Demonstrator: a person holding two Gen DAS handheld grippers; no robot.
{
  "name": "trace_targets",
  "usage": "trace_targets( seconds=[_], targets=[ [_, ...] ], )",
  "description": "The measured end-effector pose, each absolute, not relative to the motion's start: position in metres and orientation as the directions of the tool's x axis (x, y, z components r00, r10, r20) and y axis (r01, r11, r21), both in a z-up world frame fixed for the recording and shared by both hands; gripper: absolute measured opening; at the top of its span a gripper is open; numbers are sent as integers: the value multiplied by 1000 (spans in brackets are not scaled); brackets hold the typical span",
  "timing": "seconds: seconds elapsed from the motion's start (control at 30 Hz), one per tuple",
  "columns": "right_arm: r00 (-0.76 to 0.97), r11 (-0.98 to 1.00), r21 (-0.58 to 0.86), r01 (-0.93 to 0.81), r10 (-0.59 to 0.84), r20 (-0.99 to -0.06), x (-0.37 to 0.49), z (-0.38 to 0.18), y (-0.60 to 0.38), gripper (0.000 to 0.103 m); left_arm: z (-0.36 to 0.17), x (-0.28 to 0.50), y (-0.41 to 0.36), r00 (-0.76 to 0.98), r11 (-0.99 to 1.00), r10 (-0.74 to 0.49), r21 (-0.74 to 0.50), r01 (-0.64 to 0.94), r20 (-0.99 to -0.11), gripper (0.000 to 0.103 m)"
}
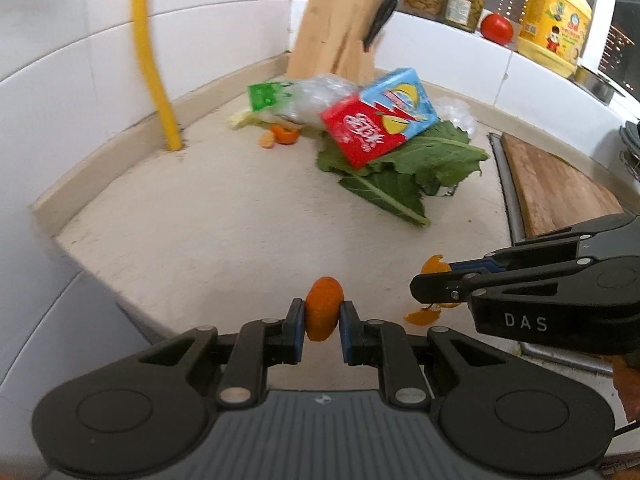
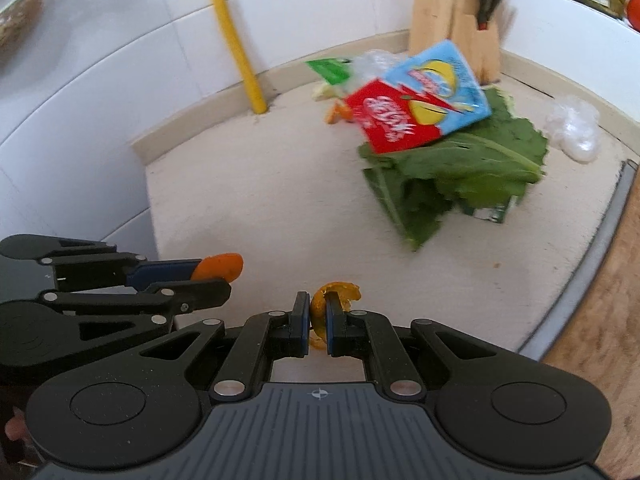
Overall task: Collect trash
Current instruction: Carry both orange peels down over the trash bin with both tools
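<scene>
left wrist view: left gripper [image 1: 323, 320] clenched on a piece of orange peel [image 1: 324, 309], held above the near edge of the beige countertop [image 1: 224, 232]. right gripper [image 1: 436, 286] just beside it to the right, clamped on a thinner curl of orange peel [image 1: 435, 265]; confirmed in the right wrist view, pads nearly touching with the curled peel [image 2: 334, 294] between them.

judged partly done: two scraps in hand, no bin visible in either view, so drop-off yet to come. still left on the counter, well apart from both grippers toward the back corner: red and blue drink carton [image 1: 380, 118] lying on green leaves [image 1: 408, 164], crumpled clear plastic [image 1: 316, 94] with a green label [image 1: 266, 94], more orange peel bits [image 1: 280, 136] just beside that pile, another wad of clear plastic [image 2: 572, 128] to the right of the leaves. knife block [image 1: 336, 32] and yellow pipe [image 1: 154, 60] behind, likely not trash.
</scene>
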State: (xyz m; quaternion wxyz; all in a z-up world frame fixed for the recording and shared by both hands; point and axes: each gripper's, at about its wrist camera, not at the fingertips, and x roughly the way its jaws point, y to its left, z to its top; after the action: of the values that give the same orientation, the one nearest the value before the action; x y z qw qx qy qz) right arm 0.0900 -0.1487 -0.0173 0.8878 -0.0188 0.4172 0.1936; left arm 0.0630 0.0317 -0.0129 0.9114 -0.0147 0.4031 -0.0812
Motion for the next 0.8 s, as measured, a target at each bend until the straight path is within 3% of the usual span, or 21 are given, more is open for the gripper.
trace_targets(
  seconds=[0.8],
  targets=[
    [400, 734, 134, -666, 503, -767, 75, -32, 14, 11, -23, -28, 153, 650, 966, 94, -88, -241, -754, 14]
  ],
)
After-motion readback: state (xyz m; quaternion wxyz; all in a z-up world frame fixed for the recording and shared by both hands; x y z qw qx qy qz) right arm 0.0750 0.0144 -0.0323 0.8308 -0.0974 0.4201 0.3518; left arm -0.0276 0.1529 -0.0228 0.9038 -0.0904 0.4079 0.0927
